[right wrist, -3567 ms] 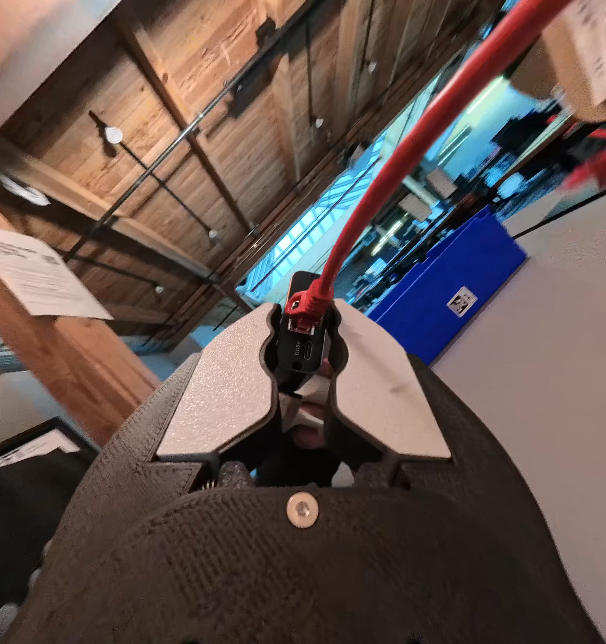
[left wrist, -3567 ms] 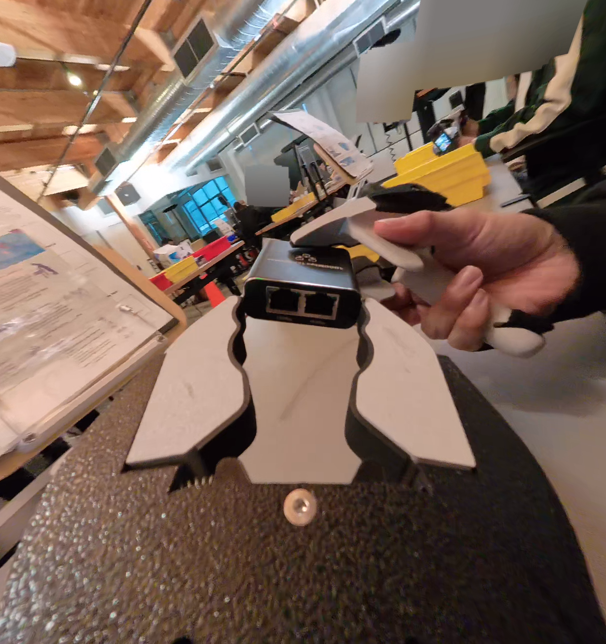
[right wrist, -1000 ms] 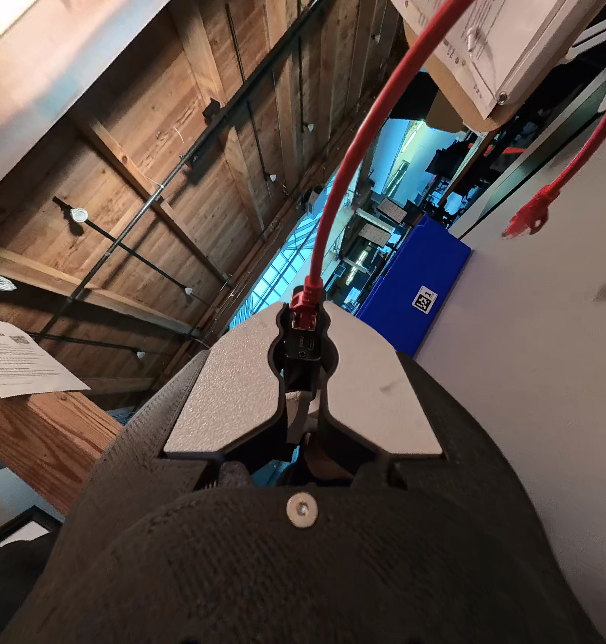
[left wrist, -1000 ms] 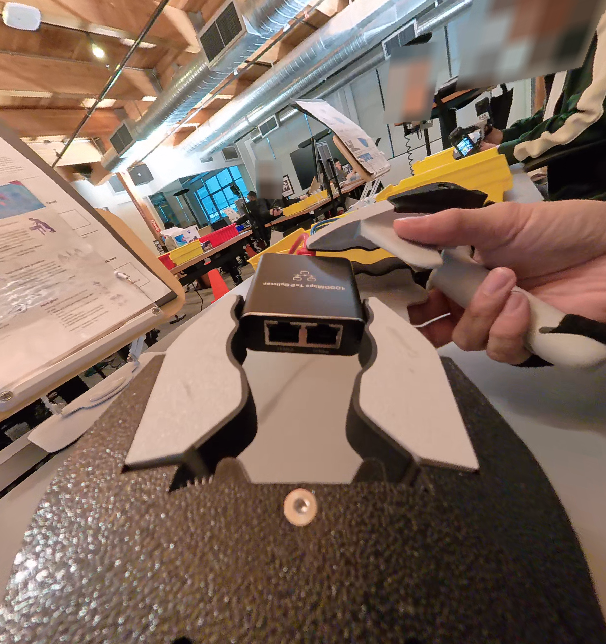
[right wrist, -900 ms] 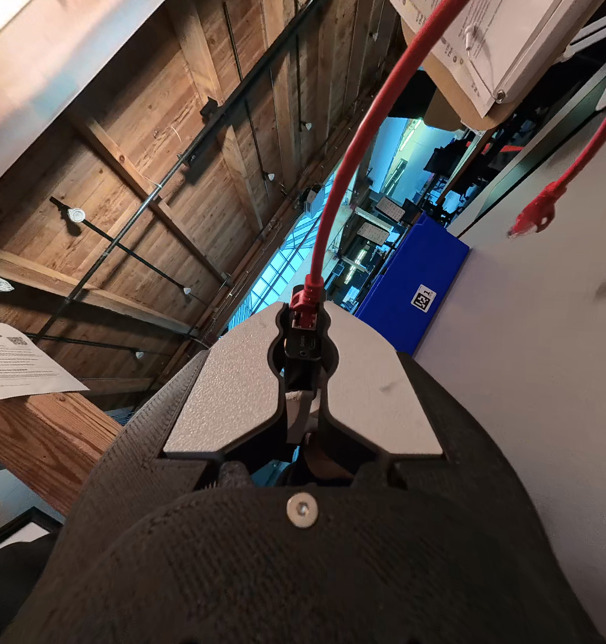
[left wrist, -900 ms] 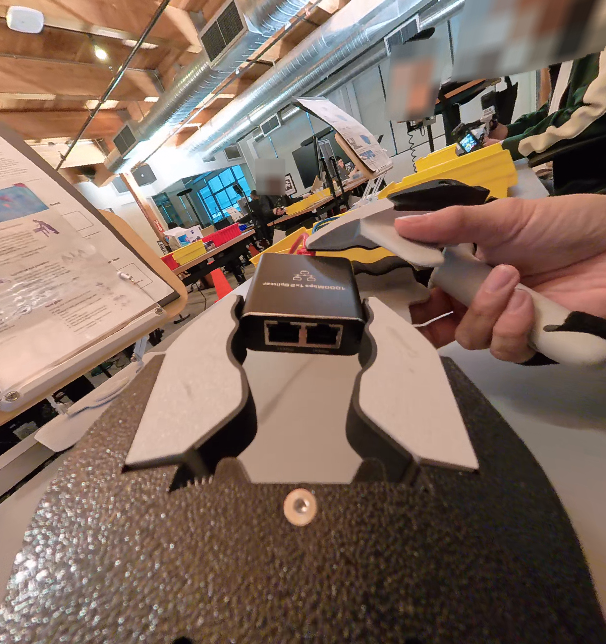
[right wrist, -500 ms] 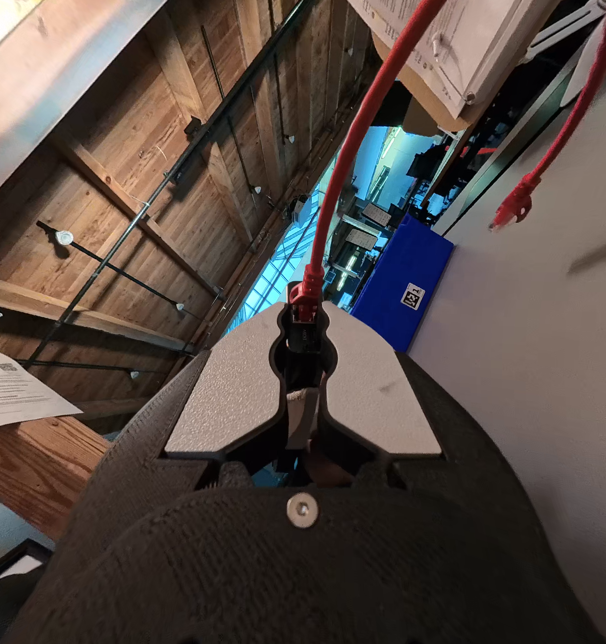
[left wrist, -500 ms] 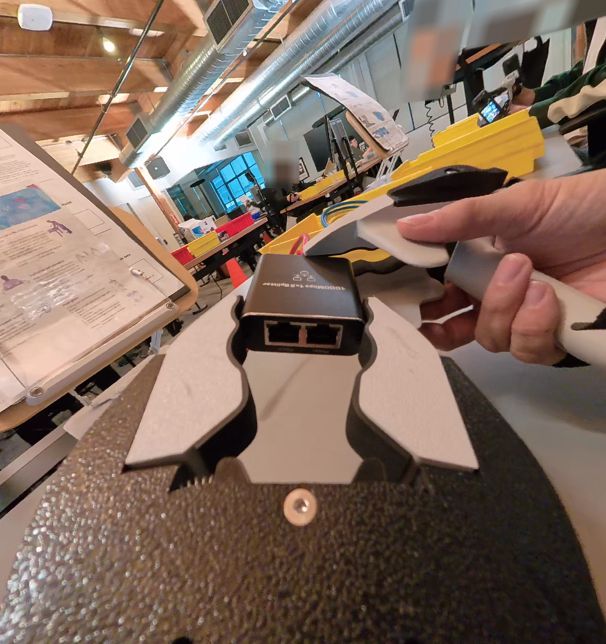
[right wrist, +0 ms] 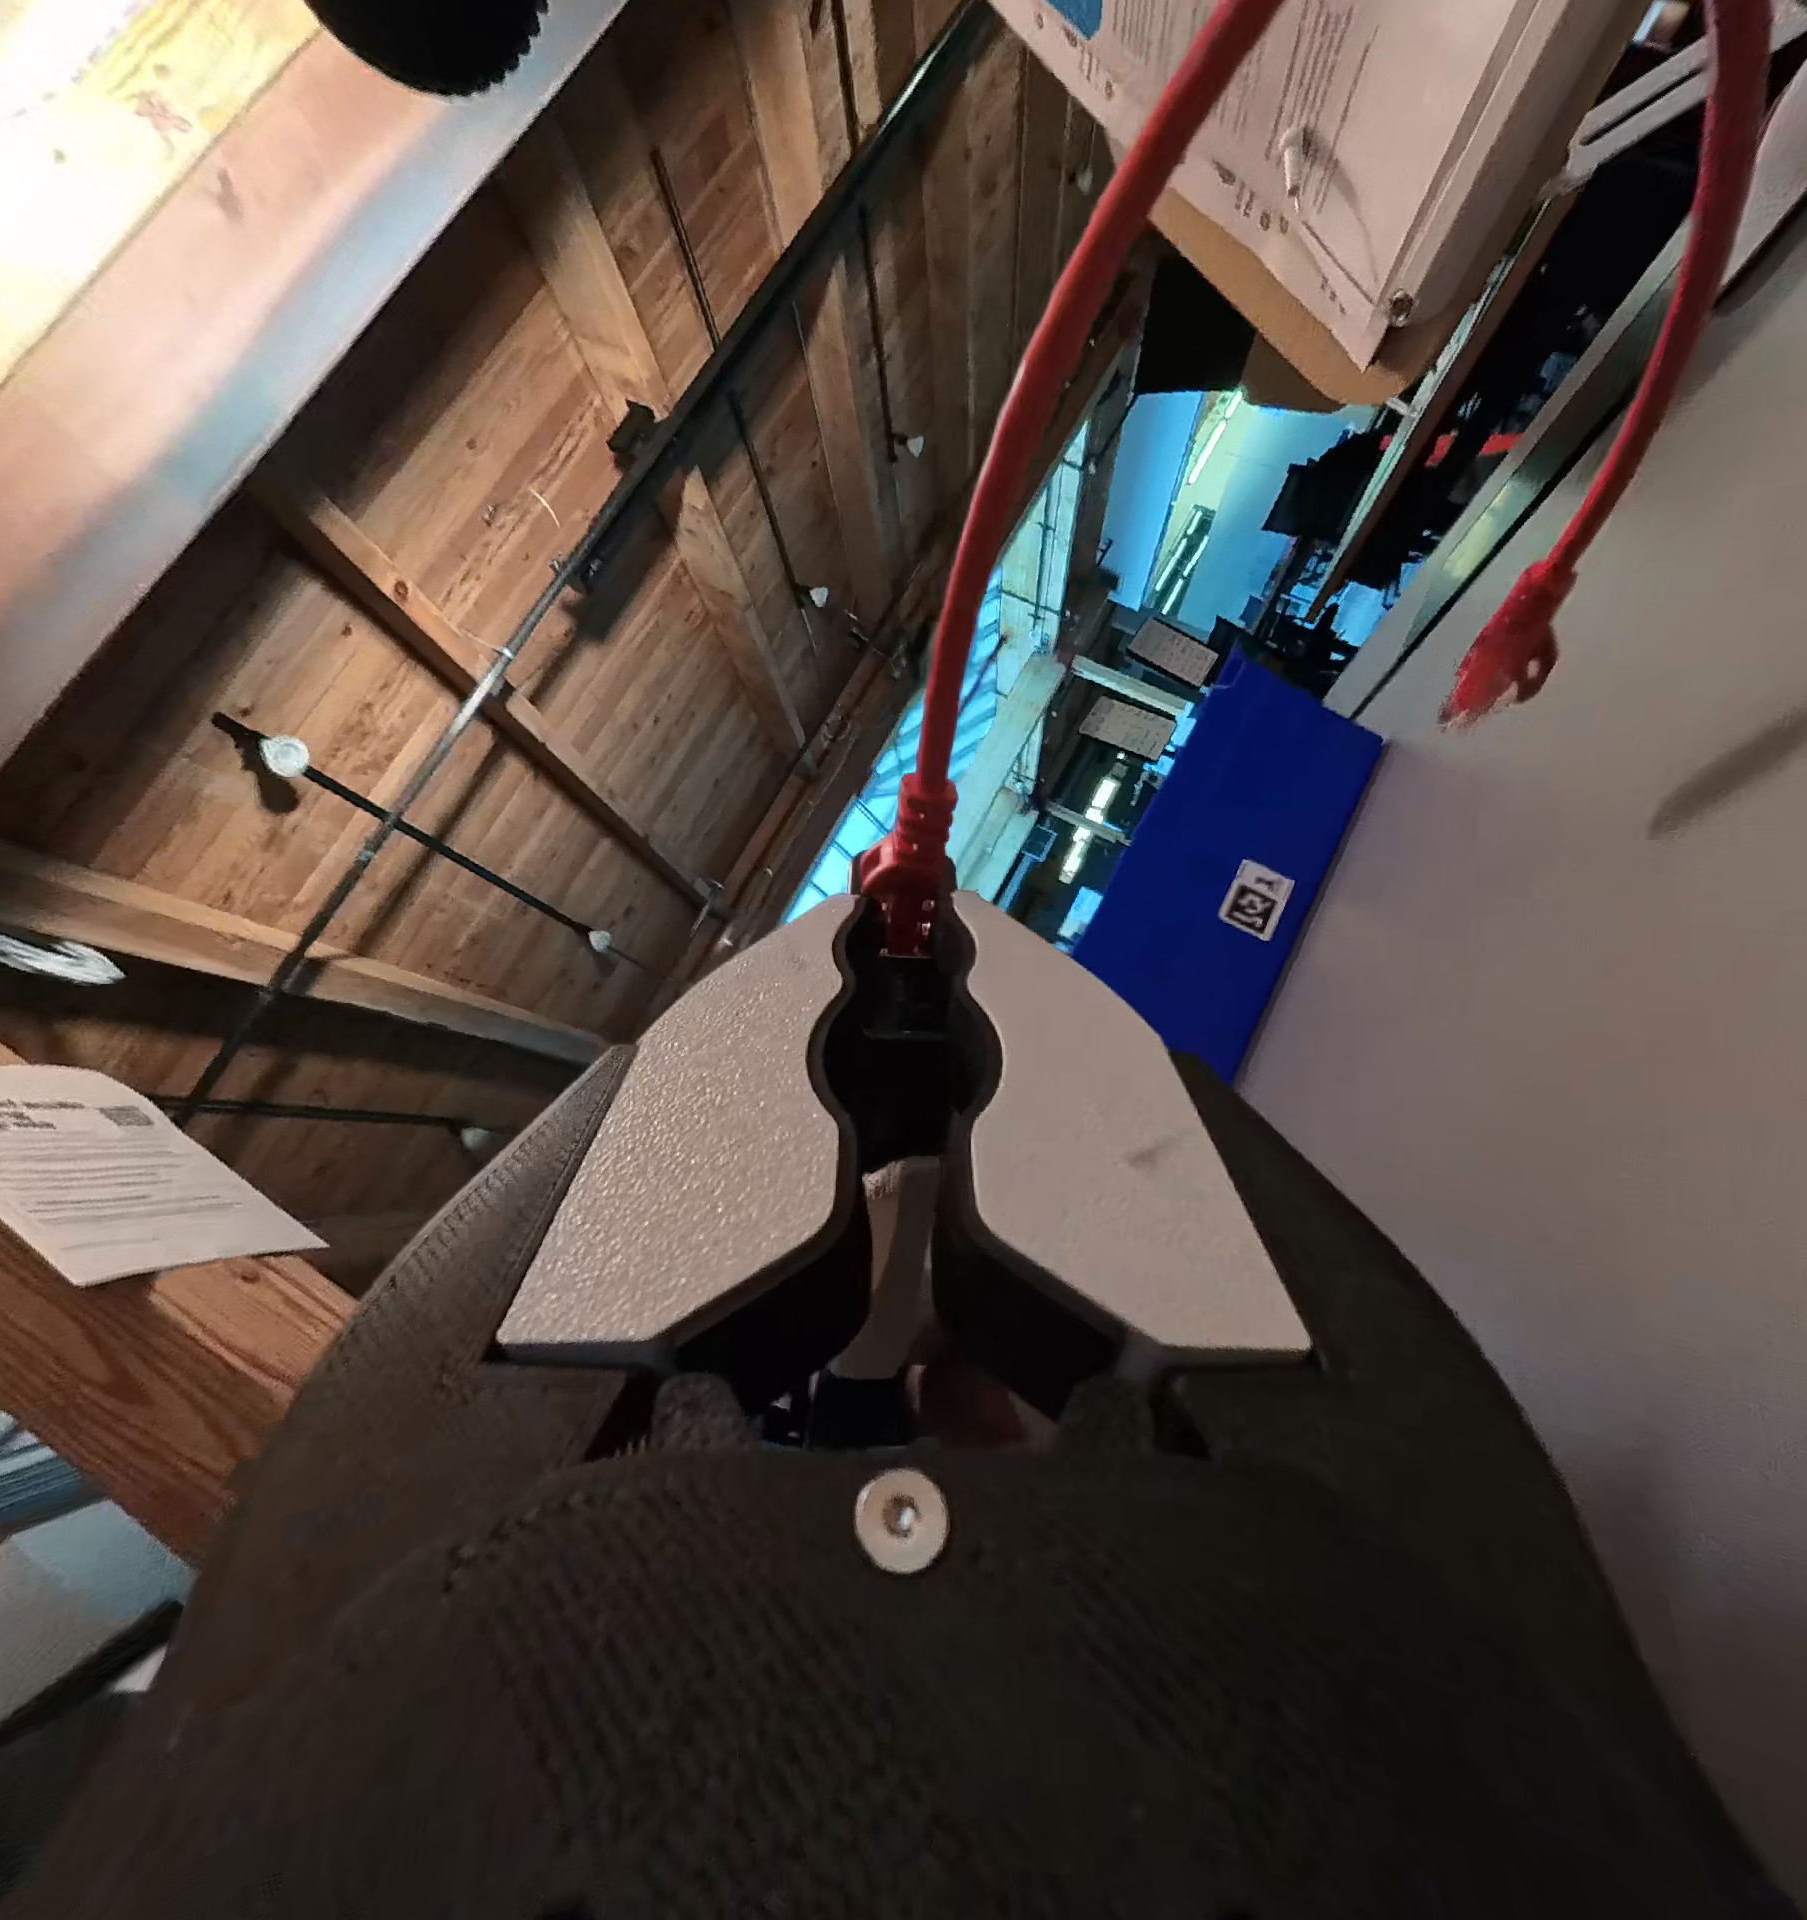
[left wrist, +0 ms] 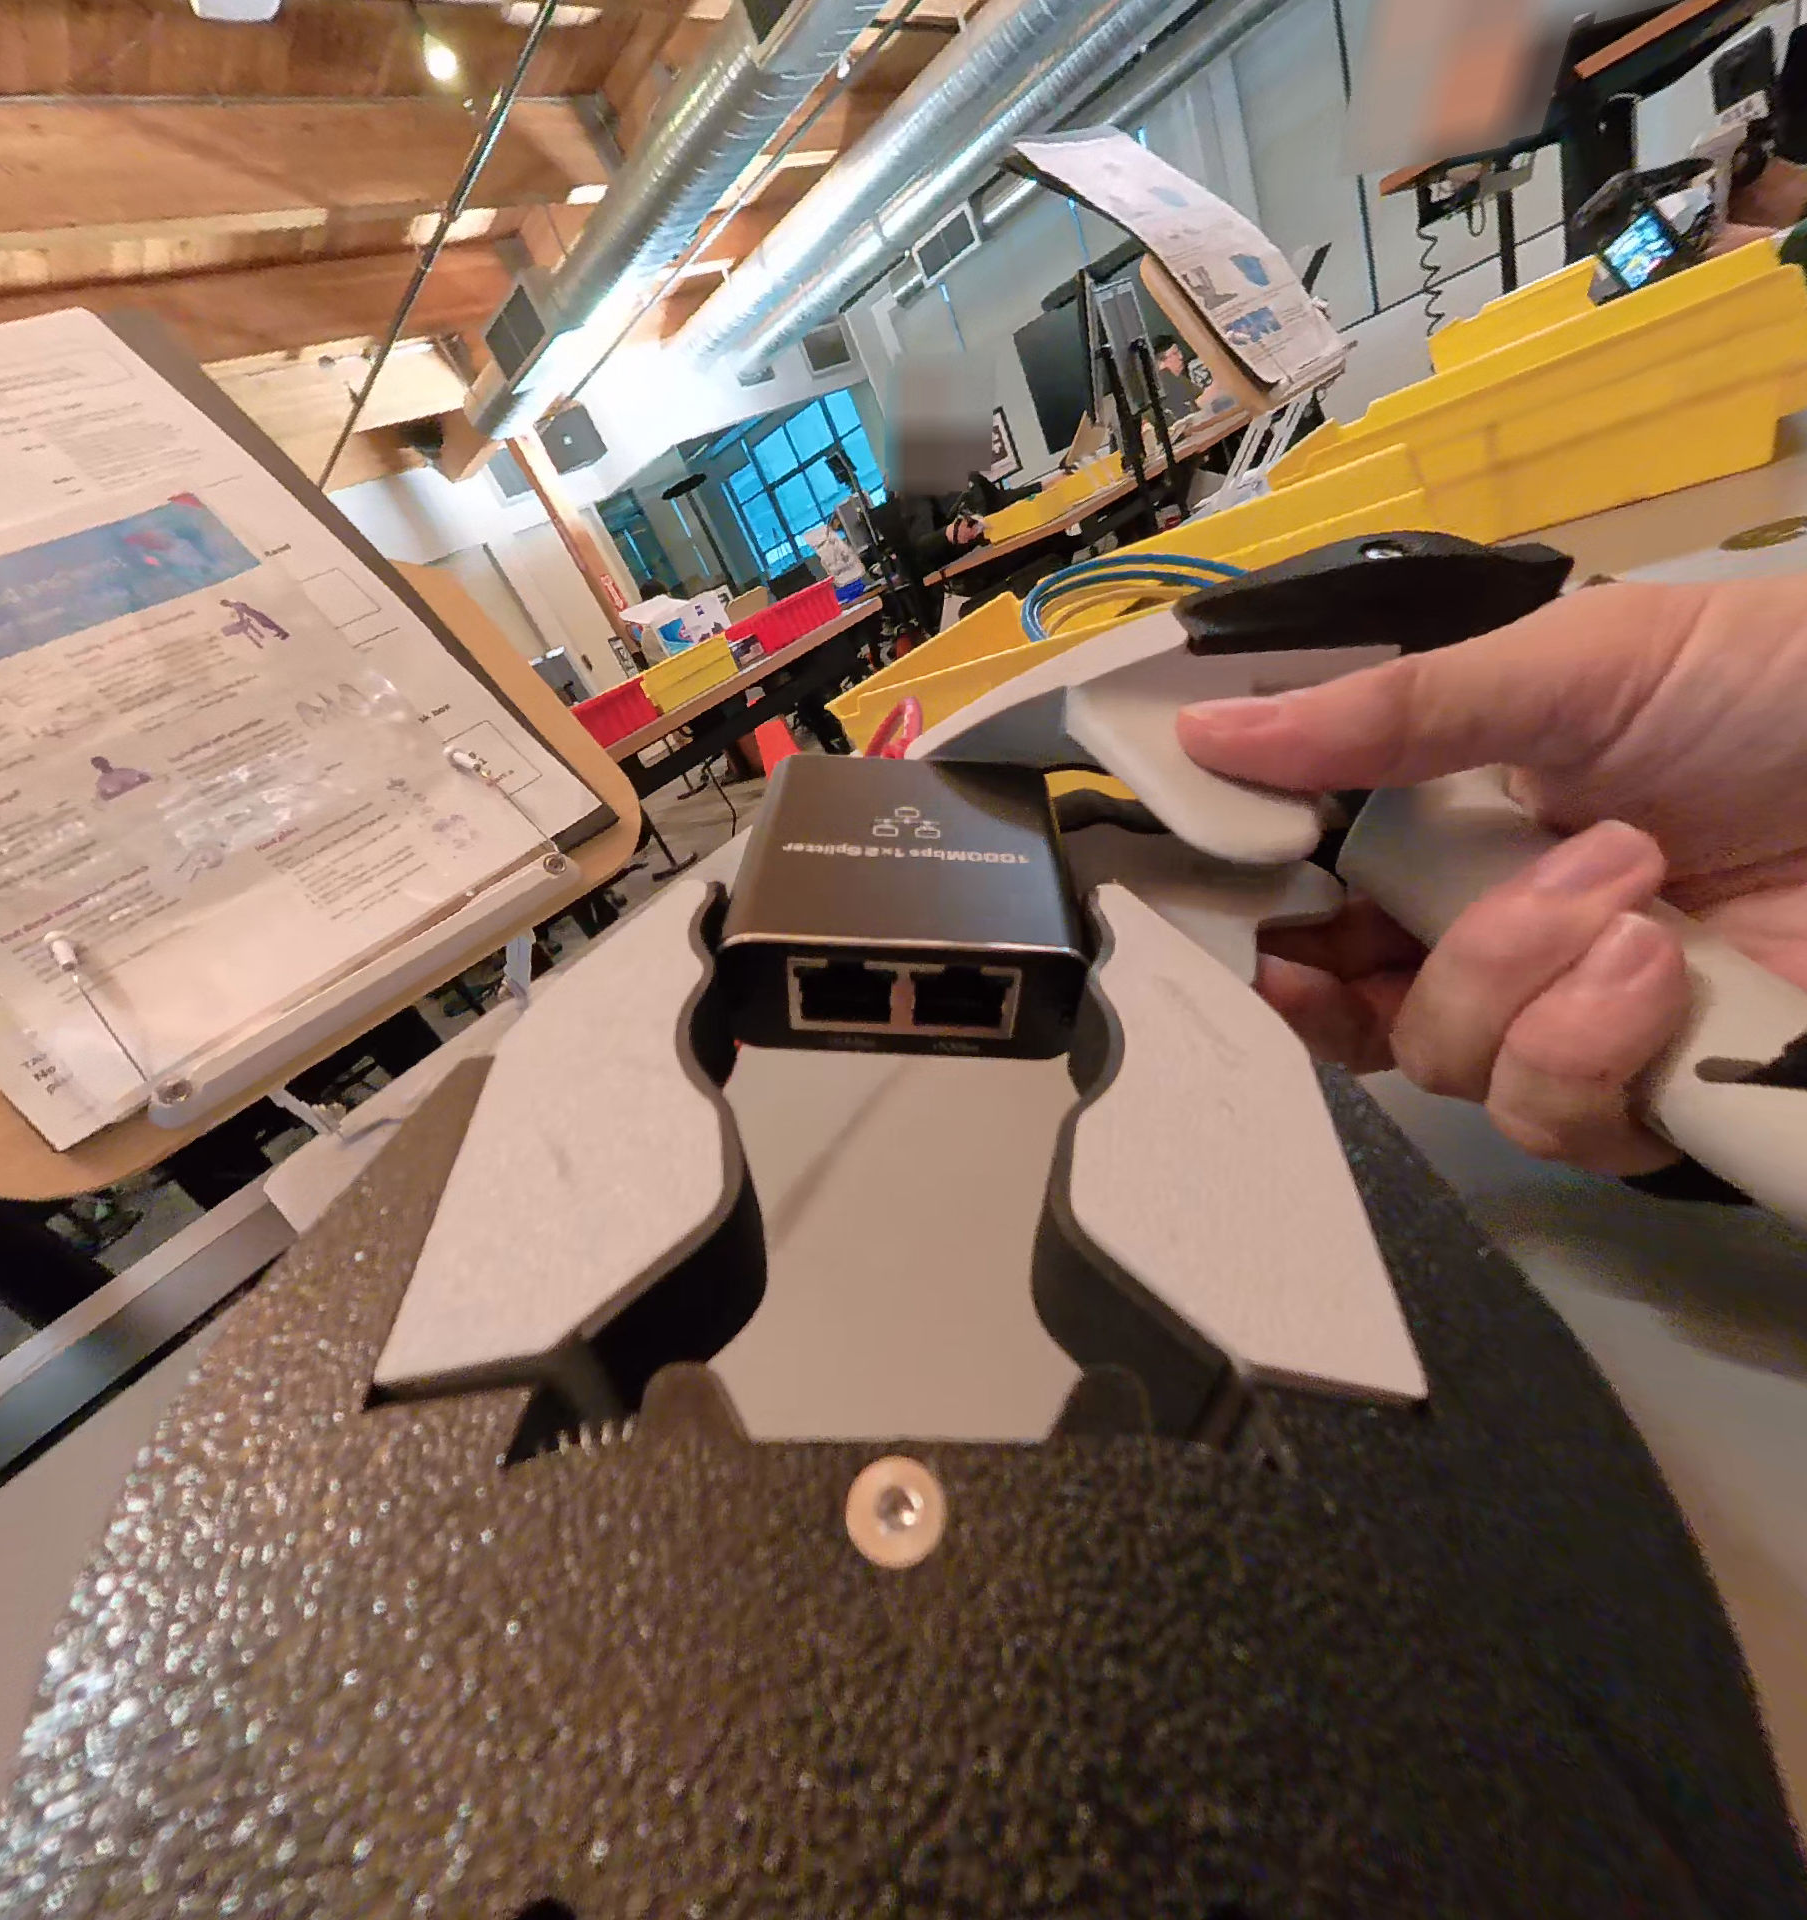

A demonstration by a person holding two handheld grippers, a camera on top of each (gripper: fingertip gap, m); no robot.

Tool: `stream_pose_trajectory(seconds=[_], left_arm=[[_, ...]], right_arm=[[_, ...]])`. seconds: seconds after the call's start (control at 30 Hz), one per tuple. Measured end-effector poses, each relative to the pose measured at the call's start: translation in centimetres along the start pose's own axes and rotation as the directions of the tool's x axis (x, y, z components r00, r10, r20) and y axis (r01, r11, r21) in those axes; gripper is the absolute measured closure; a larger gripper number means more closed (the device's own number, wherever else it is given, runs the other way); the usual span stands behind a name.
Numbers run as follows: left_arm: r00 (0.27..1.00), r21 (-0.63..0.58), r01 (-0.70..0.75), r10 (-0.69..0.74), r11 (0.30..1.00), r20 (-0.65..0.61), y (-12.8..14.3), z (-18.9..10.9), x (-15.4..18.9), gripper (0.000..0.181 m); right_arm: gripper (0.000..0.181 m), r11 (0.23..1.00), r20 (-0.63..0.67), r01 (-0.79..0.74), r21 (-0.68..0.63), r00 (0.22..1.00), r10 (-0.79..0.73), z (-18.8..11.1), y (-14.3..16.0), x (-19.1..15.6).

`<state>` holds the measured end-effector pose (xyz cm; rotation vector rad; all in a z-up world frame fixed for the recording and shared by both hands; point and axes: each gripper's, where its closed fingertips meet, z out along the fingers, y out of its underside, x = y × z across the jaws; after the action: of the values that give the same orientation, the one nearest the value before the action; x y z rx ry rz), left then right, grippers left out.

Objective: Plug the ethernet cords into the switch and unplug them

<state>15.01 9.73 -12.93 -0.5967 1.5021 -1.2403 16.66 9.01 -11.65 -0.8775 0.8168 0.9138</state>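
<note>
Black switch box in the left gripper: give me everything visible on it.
The black switch box is a small glossy rectangular case, seemingly metal, with white print on top. Two empty side-by-side ports face the camera. The left gripper clamps its sides, holding it level above the table. A red cord shows behind it; its connection is hidden.

Wooden beam ceiling (left wrist: 130, 197), silver ducts (left wrist: 878, 177), yellow bins (left wrist: 1564, 384), distant windows (left wrist: 785, 468)

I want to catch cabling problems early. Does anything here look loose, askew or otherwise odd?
One thing: the red cord's other plug dangles free, plugged into nothing. The near plug sits in the right gripper. The switch is level in the left gripper, both facing ports empty. No visible damage.
</note>
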Motion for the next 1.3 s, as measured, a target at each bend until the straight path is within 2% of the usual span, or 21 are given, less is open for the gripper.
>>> stream_pose_trajectory(seconds=[0.27,0.4,0.43,0.5,0.6,0.67,0.73,0.83,0.97,1.07,1.1,1.17,1.23,1.3], left_arm=[[0.998,0.072,0.032,-0.035,0.997,0.053,-0.9,-0.3,-0.9,0.118],[0.997,0.088,0.007,-0.014,0.996,0.073,-1.1,-0.6,-1.1,0.118],[0.998,0.097,0.014,-0.02,0.995,0.061,-1.1,-0.6,-1.0,0.119],[0.997,0.1,0.031,-0.037,0.994,0.066,-1.0,-0.7,-1.3,0.119],[0.996,0.1,0.049,-0.056,0.994,0.069,-0.8,-0.8,-1.7,0.119],[0.996,0.096,0.061,-0.067,0.994,0.062,-0.6,-0.8,-1.8,0.119],[0.996,0.09,0.066,-0.072,0.994,0.058,-0.3,-0.8,-1.8,0.119],[0.994,0.092,0.086,-0.091,0.992,0.054,-0.2,-0.9,-2.0,0.119],[0.994,0.09,0.094,-0.098,0.991,0.045,-0.1,-0.8,-1.9,0.119],[0.994,0.088,0.097,-0.101,0.991,0.039,-0.1,-0.8,-1.8,0.119],[0.994,0.086,0.097,-0.101,0.992,0.04,0.0,-0.8,-1.8,0.119],[0.994,0.084,0.101,-0.104,0.991,0.037,0.0,-0.8,-1.7,0.119],[0.994,0.083,0.098,-0.102,0.992,0.035,0.0,-0.7,-1.6,0.119],[0.994,0.082,0.099,-0.102,0.992,0.033,0.0,-0.7,-1.5,0.119]], right_arm=[[0.171,0.972,0.055,0.223,-0.075,0.974,-0.22,1.2,0.1,-1.0],[0.171,0.977,0.082,0.208,0.04,0.974,-0.211,0.6,-1.7,-1.4],[0.17,0.975,0.082,0.223,0.015,0.971,-0.223,0.5,-1.7,-1.1],[0.171,0.937,0.039,0.35,-0.028,0.937,-0.348,0.2,-1.9,-1.1],[0.171,0.854,0.091,0.501,-0.141,0.865,-0.493,-0.3,-2.3,-3.4],[0.171,0.779,0.079,0.599,-0.186,0.8,-0.595,-1.2,-4.2,-5.1],[0.171,0.701,0.098,0.675,-0.231,0.733,-0.673,-2.8,-6.4,-7.3],[0.171,0.608,0.047,0.743,-0.281,0.643,-0.764,-6.2,-10.7,-10.0],[0.171,0.544,0.041,0.729,-0.416,0.612,-0.79,-12.1,-14.9,-11.3],[0.171,0.551,0.02,0.652,-0.521,0.654,-0.756,-16.9,-17.8,-11.3],[0.171,0.55,-0.019,0.642,-0.534,0.642,-0.767,-18.2,-19.1,-11.0],[0.171,0.534,0.008,0.577,-0.619,0.684,-0.729,-20.5,-19.5,-10.4],[0.171,0.556,-0.011,0.515,-0.653,0.727,-0.686,-21.3,-20.1,-9.7],[0.171,0.523,0.01,0.448,-0.725,0.766,-0.642,-22.2,-19.7,-8.6]])
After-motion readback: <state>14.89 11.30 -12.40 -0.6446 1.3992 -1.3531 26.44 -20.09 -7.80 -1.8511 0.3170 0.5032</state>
